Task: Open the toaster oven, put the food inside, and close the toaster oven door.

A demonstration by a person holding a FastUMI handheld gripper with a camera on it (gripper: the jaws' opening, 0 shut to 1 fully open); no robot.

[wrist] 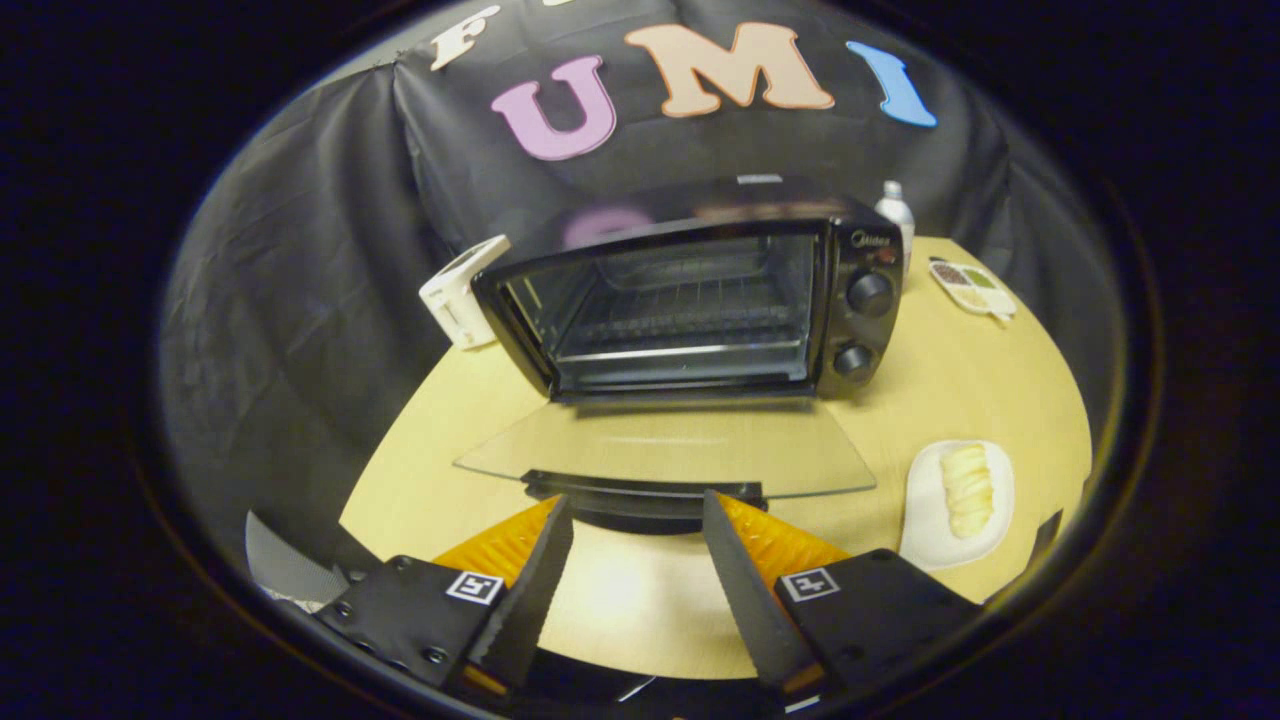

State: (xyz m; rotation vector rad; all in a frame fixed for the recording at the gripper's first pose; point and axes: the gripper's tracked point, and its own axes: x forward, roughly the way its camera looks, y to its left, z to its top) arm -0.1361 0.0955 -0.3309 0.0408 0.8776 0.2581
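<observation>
2 fingers of our tongs stand spread apart with nothing between them, their tips just at the near edge of the toaster oven's glass door, close on either side of its dark handle; whether they touch it we cannot tell. The door lies folded down flat just ahead of the tips, and beyond it the toaster oven shows its open cavity and wire rack, so we judge step 1 done and the jaws left wide because they have let go of the handle. The food, a pale ridged piece, rests on a white plate on the wooden table, off to the right of the right finger and near it, untouched. We reckon the tongs must swing right to fetch it. Further beyond on the right sit a small palette dish and a white bottle; a white timer-like box stands left of the oven.
</observation>
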